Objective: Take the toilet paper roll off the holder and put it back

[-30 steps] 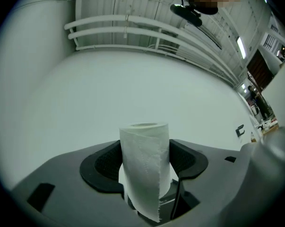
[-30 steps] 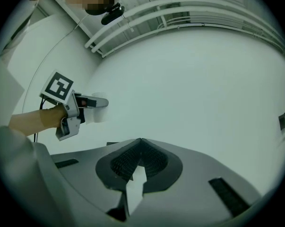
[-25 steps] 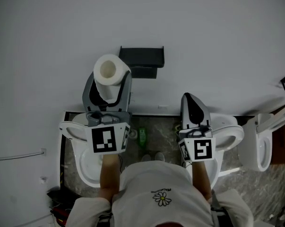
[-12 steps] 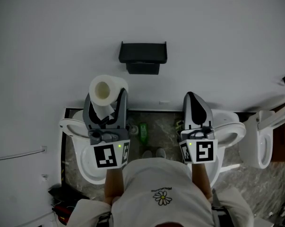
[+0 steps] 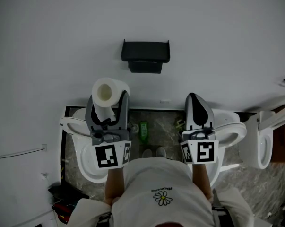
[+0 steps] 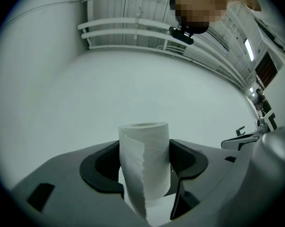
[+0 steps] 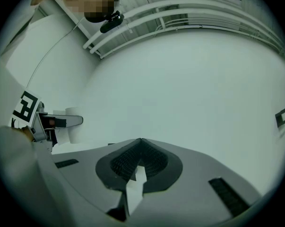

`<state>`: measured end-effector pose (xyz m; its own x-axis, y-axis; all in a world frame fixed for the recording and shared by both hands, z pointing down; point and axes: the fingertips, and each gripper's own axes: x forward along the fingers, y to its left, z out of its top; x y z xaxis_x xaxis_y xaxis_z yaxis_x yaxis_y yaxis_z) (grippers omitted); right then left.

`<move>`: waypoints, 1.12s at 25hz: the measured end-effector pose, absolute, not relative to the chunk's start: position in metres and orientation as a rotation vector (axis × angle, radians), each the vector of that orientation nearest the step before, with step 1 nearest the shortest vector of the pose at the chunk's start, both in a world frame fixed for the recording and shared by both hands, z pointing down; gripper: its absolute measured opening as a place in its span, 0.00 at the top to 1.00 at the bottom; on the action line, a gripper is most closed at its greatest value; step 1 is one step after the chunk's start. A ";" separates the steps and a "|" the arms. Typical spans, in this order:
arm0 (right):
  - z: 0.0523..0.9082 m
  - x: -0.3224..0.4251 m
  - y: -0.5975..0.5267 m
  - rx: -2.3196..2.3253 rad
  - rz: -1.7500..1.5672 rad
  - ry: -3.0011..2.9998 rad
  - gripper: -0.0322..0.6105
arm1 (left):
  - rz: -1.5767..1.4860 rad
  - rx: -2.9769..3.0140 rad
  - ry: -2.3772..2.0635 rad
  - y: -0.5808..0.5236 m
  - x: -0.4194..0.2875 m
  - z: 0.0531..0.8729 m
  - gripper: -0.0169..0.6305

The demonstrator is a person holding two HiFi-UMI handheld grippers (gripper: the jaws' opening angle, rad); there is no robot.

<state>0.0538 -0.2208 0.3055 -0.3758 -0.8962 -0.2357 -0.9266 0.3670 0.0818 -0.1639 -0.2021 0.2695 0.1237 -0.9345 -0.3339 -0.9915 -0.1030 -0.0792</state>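
Observation:
A white toilet paper roll stands upright between the jaws of my left gripper, which is shut on it; in the left gripper view the roll fills the gap, a loose torn sheet hanging down its front. The black wall holder is up and to the right of the roll, apart from it and bare. My right gripper is shut with nothing in it, its tips meeting in the right gripper view, held level with the left one in front of the white wall.
Below the grippers lie two white toilet bowls on a stone floor, with a green bottle between them. A third white fixture stands at the right. The person's white shirt fills the bottom.
My left gripper has drawn the roll down and away from the holder, toward the person. The right gripper has barely moved.

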 end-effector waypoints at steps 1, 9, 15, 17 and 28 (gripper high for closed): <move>0.306 0.054 -0.221 -1.660 0.302 2.469 0.94 | 0.291 -2.121 1.894 -0.202 -0.165 0.270 0.49; 0.307 0.059 -0.221 -1.676 0.304 2.463 0.94 | 0.293 -2.104 1.919 -0.204 -0.170 0.272 0.49; 0.302 0.062 -0.223 -1.677 0.311 2.450 0.94 | 0.307 -2.089 1.893 -0.206 -0.165 0.255 0.49; 0.299 0.064 -0.222 -1.678 0.317 2.445 0.94 | 0.323 -2.073 1.861 -0.208 -0.161 0.237 0.49; 0.283 0.098 -0.217 -1.747 0.335 2.360 0.94 | 0.378 -2.252 1.648 -0.272 -0.114 0.146 0.49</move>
